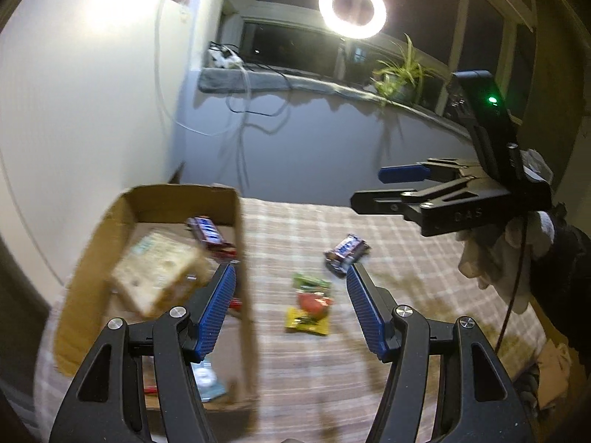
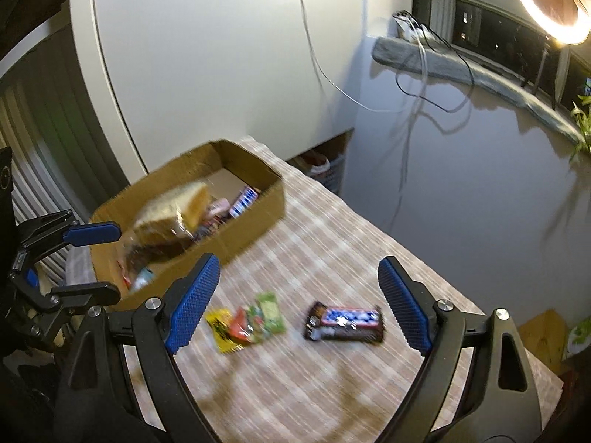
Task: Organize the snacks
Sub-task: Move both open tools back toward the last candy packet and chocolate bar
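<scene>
A cardboard box sits at the left of the checked tablecloth. In it lie a blurred bagged loaf of bread, a dark chocolate bar and other small packets. On the cloth lie a dark chocolate bar and a yellow, red and green snack packet. My left gripper is open and empty above the box's right wall. My right gripper is open and empty above the two loose snacks; it also shows in the left wrist view.
The table stands against a grey wall under a windowsill with cables, a ring light and a potted plant. A white cabinet stands behind the box. The left gripper shows at the right wrist view's left edge.
</scene>
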Available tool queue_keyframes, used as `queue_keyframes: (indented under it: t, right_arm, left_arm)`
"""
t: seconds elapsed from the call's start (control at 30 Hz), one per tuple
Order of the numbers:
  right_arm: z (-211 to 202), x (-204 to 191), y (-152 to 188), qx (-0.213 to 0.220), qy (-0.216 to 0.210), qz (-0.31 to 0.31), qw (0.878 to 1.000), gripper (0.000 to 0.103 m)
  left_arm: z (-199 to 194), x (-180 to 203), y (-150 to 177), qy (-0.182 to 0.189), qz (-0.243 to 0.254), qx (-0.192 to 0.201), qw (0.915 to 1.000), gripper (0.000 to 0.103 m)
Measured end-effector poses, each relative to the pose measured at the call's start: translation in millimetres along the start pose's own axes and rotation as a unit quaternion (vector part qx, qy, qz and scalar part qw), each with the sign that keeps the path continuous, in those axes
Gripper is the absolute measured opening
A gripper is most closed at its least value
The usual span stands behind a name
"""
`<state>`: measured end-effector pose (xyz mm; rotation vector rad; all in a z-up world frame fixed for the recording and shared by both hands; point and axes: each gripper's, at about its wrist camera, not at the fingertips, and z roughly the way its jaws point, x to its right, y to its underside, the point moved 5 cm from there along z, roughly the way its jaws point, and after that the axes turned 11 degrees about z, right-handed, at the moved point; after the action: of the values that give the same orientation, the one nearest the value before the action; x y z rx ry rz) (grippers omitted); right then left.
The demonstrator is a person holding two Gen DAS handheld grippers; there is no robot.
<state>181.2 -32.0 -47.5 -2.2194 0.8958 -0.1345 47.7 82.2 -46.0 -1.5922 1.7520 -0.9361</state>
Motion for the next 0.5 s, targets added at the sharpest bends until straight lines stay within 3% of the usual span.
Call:
queue_keyframes:
  t: [0.2,0.5]
  right_arm:
    - [9.3,25.3,18.7,-0.032,-0.02,-0.013,0.999,0.09]
    - [32.1,37.5,46.5,-0.072,-0.026,-0.106,0.991,0.09]
  left_arm:
    - [21.1,31.2,0.8,0.023,0.019,-0.019,0.9994,0.057]
    - [68.1,47.0,9.6,0.019,0.022,-0.067,0.9974,0.051]
